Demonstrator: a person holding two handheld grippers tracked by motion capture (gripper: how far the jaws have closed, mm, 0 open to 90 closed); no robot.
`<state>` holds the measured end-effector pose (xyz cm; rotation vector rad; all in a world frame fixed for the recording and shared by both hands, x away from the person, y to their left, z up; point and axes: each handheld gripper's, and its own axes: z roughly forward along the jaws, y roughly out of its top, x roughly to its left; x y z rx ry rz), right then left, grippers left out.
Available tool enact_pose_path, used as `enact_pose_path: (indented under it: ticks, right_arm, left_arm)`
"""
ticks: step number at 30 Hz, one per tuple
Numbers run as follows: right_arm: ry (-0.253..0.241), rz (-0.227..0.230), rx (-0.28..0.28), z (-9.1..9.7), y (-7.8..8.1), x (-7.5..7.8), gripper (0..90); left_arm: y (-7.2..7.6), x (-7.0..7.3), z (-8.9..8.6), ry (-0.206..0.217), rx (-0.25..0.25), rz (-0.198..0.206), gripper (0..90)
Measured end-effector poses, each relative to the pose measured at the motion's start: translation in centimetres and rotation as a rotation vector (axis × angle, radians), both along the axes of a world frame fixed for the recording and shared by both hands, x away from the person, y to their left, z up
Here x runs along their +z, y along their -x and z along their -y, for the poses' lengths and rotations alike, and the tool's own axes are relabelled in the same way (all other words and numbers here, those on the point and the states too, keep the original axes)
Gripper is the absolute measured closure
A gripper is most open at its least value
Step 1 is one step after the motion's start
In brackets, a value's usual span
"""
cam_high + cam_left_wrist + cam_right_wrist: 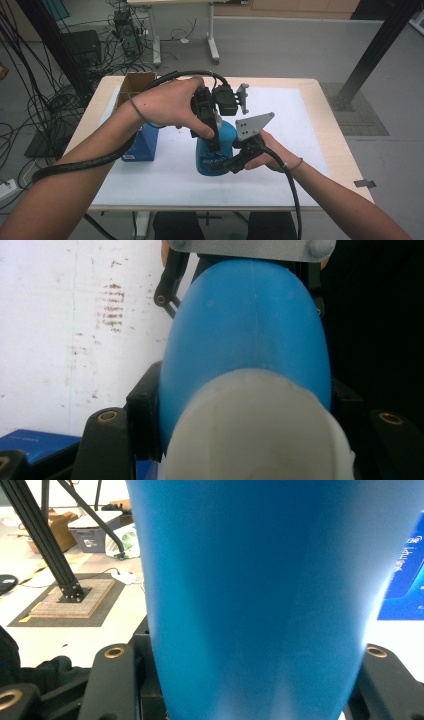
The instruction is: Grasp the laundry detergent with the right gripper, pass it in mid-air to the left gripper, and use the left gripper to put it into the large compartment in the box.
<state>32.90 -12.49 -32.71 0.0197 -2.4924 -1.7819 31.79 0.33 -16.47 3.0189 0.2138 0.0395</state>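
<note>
Gripping blue bottle, upright on white tabletop: right tongs clamped on body, left tongs clamped at white cap. Likely cap removal; next, twisting while steadying body.

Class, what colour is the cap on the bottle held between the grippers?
White, on the blue bottle; the cap shows best in the left gripper view.

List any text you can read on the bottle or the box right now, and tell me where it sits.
Blue plastic bottle: a dark label band low on its front, print too blurred to read.
Blue cardboard box: a white label strip along its bottom edge, too small to read.
Same box in the right gripper view: white characters on the blue face, too blurred to read.
No legible text anywhere.
</note>
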Motion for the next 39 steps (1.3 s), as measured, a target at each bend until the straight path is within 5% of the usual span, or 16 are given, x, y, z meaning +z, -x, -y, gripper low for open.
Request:
enact_pose_path:
  ticks: [39]
  right_arm:
    - [0.007, 0.005, -0.001, 0.03, -0.13, 0.15, 41.5]
  left_arm:
    - [-0.15, 0.04, -0.13, 0.005, 0.014, -0.002, 37.2]
